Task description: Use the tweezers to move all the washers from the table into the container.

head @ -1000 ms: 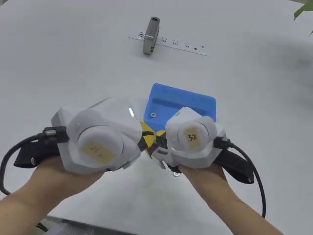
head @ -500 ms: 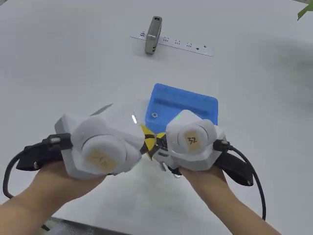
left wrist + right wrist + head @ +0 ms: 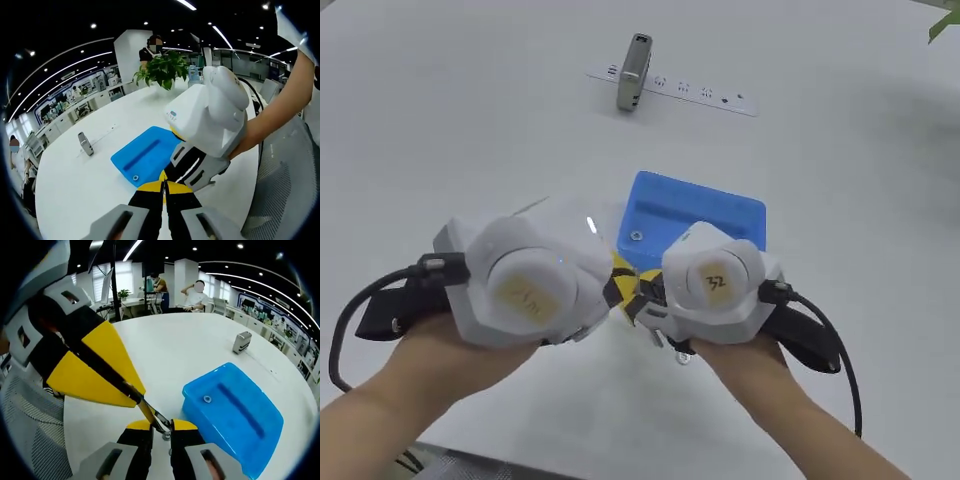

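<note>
I find both grippers held side by side over the near part of the white table (image 3: 470, 130), a hand behind each.

Left gripper (image 3: 163, 186): its yellow-tipped jaws are pressed together. In the right gripper view they are clamped on the tweezers (image 3: 150, 412), which stick out from between them as a thin metal strip.

Right gripper (image 3: 162, 426): its jaws stand with a narrow gap, and the end of the tweezers lies in that gap. I cannot tell whether these jaws are actually pinching it.

The blue container (image 3: 720, 207) sits on the table just beyond the grippers. One washer (image 3: 637, 237) lies inside it, in the near left corner.

At the far side of the table I note a white power strip (image 3: 705, 93) with a grey box (image 3: 632, 72) standing at its left end, well apart from the container.
</note>
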{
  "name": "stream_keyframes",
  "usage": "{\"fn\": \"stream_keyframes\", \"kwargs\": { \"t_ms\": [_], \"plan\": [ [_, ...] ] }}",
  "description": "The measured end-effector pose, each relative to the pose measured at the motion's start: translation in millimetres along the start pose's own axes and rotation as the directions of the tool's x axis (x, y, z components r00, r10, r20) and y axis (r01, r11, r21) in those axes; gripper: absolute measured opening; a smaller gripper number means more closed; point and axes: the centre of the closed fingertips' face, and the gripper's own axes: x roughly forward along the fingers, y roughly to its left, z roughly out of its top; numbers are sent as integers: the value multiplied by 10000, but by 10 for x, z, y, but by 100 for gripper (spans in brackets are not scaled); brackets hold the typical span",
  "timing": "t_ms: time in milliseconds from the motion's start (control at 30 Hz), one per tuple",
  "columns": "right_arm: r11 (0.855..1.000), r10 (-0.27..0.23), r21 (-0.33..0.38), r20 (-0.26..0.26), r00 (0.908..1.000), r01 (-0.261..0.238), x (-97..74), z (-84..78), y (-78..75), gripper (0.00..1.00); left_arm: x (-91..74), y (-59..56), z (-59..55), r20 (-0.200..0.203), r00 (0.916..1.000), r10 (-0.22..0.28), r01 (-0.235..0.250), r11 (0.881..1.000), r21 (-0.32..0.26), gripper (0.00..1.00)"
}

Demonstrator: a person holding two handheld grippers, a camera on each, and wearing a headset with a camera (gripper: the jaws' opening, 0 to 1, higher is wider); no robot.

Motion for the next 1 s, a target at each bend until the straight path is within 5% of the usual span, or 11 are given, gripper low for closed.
{"fn": "stream_keyframes", "kwargs": {
  "t_ms": [367, 800, 1000],
  "plan": [
    [9859, 464, -1585, -443, 9979, -529, 7, -58, 13, 6, 22, -66, 19, -220, 9974, -693, 704, 9961, 526, 0],
    [9900, 303, -1362, -469, 9984, -364, -21, -81, -6, 4, 20, -87, 40, -345, 9945, -987, 996, 9947, 272, 0],
    [9906, 170, -1353, -253, 9995, -203, -130, 29, -4, 4, -49, -67, 186, -153, 9951, -974, 980, 9942, 452, 0]
  ]
}}
